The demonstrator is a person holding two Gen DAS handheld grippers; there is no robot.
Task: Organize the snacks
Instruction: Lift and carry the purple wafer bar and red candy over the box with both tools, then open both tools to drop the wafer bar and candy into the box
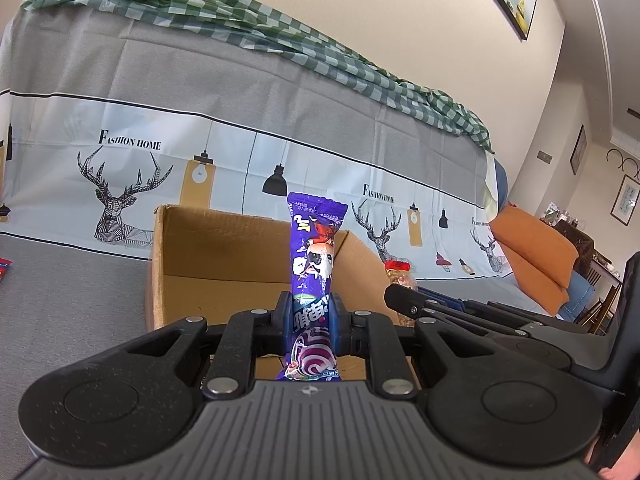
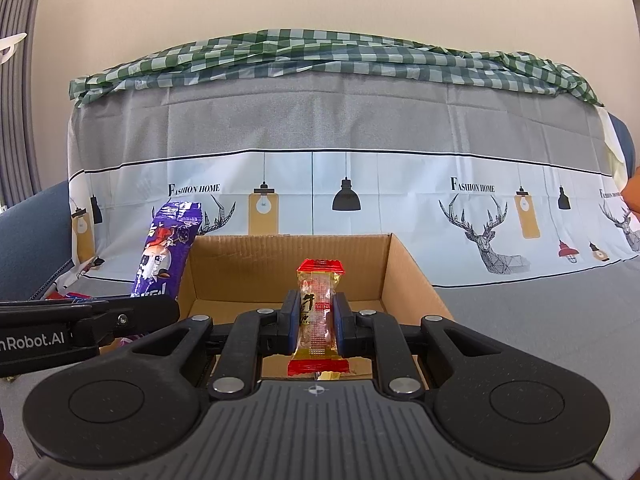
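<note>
While both hands hover at the open cardboard box (image 2: 404, 276), we see the left gripper (image 1: 311, 316) clamped on a tall purple snack packet (image 1: 314, 264) (standing upright), and the right gripper (image 2: 317, 322) pinched tight around a small red-and-gold snack packet (image 2: 318, 312) over the box's near edge.

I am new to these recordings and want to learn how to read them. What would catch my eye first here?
First, the purple snack packet standing upright, clamped in the left gripper. Next, the red-and-gold snack packet pinched in the right gripper. Both are held before the open cardboard box, with a deer-print cover behind.
</note>
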